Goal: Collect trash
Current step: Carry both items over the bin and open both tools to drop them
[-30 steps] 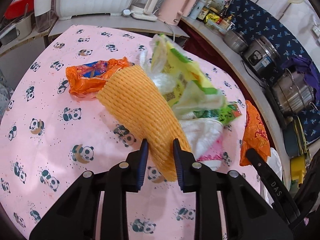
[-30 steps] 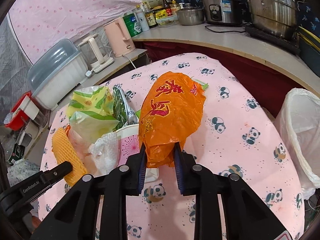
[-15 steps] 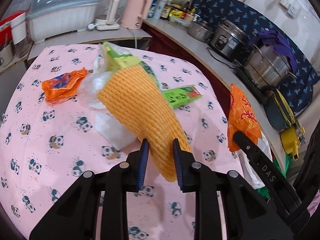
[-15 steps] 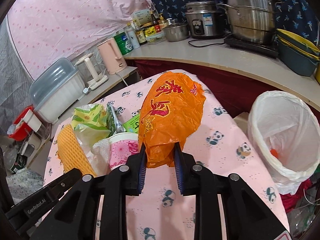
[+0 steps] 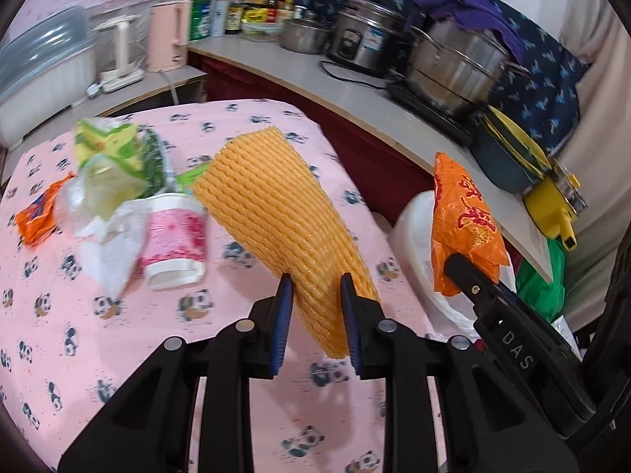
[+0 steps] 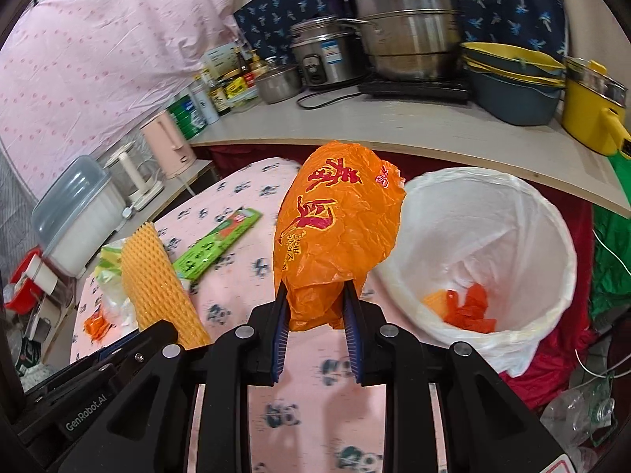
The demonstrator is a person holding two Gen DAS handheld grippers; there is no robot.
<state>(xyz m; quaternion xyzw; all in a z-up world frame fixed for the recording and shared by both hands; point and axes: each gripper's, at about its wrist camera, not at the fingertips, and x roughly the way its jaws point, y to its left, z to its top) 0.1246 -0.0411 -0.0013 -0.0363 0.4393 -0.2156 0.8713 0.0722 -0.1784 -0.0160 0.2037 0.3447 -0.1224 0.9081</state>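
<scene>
My left gripper [image 5: 315,295] is shut on a yellow foam fruit net [image 5: 276,205], held above the pink panda tablecloth [image 5: 118,335]. My right gripper [image 6: 315,307] is shut on a crumpled orange plastic bag [image 6: 335,228], held beside the white-lined trash bin [image 6: 481,236], which has orange scraps inside. The bag also shows in the left wrist view [image 5: 465,213], and the net in the right wrist view [image 6: 154,276]. On the table lie a pink paper cup [image 5: 173,240], green-yellow wrappers [image 5: 114,157], an orange wrapper [image 5: 39,213] and a green packet [image 6: 217,244].
A curved counter [image 6: 394,126] behind the table carries steel pots [image 6: 406,31], a rice cooker [image 6: 323,59], a yellow pot [image 6: 591,110], bottles and a pink kettle [image 6: 169,142]. A white dish box [image 6: 75,213] stands at the left. Green and red bags lie by the bin.
Both grippers have swung right with their loads, away from the trash pile toward the bin. The bin now sits right beside the orange bag.
</scene>
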